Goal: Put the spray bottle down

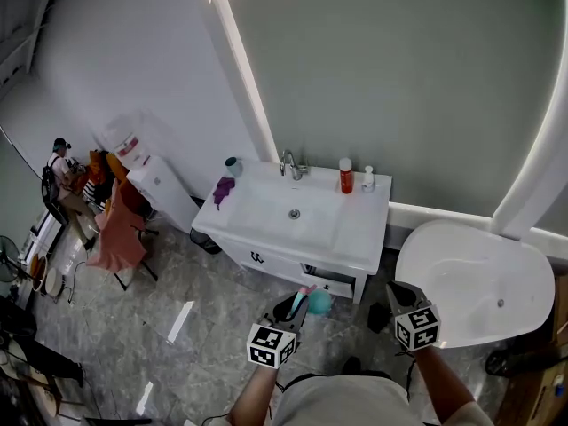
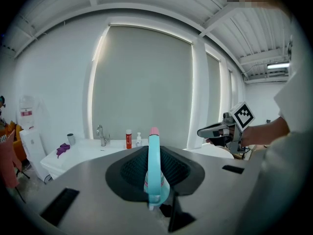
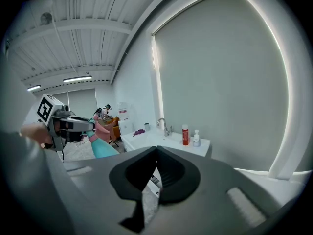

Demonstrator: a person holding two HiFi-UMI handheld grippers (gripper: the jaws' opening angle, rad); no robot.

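**Spray bottle held in the left gripper, in front of the washstand**

The left gripper (image 2: 154,149) is closed on the spray bottle (image 2: 154,180). Its two jaws press on the bottle from both sides. The bottle is light blue-green with a pink top, and it points forward between the jaws. In the head view the bottle is in the air above the grey floor (image 1: 204,327), just in front of the white washstand (image 1: 355,229). It touches only the jaws and rests on no surface.

The right gripper (image 3: 156,150) is closed, with its jaws together at the tips and nothing between them. In the head view it is to the right of the left gripper, near the front right corner of the washstand, with the white bathtub (image 1: 461,273) on its right side.

On the washstand there is a faucet (image 1: 289,164) at the back. A red bottle (image 1: 346,177) and a small white pump bottle (image 1: 368,179) stand close to each other at the back right. A purple cloth (image 1: 223,189) lies at the left edge, and a cup (image 1: 233,167) stands just behind it.
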